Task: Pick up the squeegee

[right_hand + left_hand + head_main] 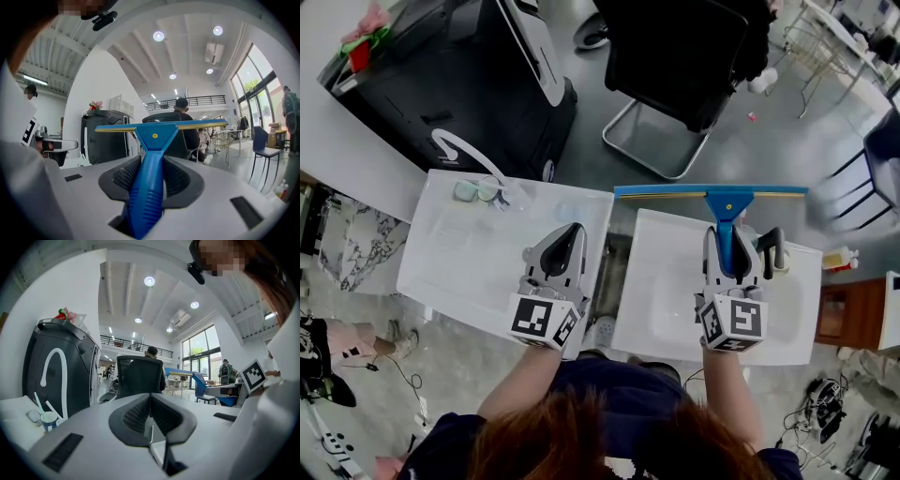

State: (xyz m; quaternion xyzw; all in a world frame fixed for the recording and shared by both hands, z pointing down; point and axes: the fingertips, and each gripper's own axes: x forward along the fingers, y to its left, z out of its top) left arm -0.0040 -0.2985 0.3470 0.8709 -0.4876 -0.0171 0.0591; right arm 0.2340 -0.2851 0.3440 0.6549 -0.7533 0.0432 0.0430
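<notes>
The blue squeegee (727,211) points away from me over the right white table (666,309). Its long blade (712,191) lies crosswise, past the table's far edge. My right gripper (733,248) is shut on the ribbed handle. In the right gripper view the squeegee (154,136) runs up between the dark pads, and its blade sits level in front of the right gripper (151,165). My left gripper (567,242) is held over the left white table (450,262), shut with nothing in it. In the left gripper view the left gripper (150,397) has its pads meeting at the tips.
Goggles (476,190) lie at the far edge of the left table. A gap (614,272) separates the two tables. Beyond them stand a large black machine (459,84) and a black chair (684,56). A yellow bottle (836,260) is at the right.
</notes>
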